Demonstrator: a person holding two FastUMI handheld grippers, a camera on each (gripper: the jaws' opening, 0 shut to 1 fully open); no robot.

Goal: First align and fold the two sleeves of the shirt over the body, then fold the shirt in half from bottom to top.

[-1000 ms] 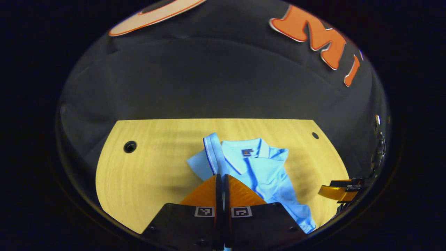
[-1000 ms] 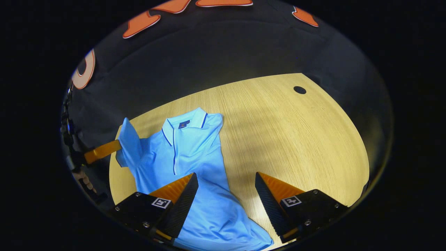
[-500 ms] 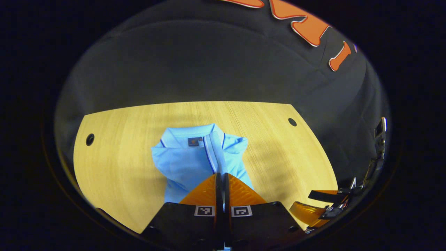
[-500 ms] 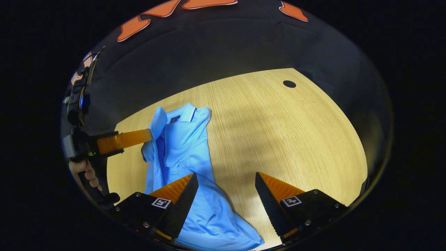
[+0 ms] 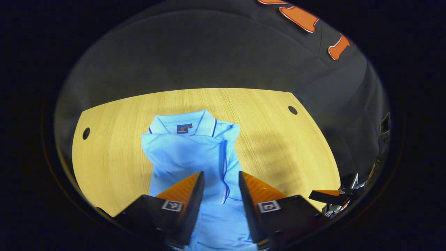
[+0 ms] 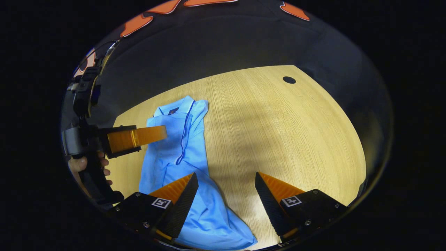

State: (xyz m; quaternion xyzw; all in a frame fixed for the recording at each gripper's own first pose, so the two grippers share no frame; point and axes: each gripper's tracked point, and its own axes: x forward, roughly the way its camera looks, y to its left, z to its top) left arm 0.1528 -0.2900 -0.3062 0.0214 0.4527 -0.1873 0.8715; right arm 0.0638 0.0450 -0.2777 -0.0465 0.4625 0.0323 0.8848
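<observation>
Light-blue collared polo shirt [image 5: 195, 153] lies on the pale wooden worktop [image 5: 111, 157], long axis running collar-far to hem-near, both sleeves folded over the body; its near hem sits under the released left gripper [image 5: 218, 193], the right gripper [image 6: 226, 195], jaws also parted, just beside it.

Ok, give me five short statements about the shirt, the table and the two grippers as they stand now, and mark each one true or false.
1. The left gripper is open over the shirt. True.
2. The right gripper is shut on the shirt's hem. False: its fingers stand apart, with bare table between them.
3. The shirt is red. False: it is light blue.
4. A sleeve lies folded across the shirt's body. True.
5. The collar points away from both grippers. True.
</observation>
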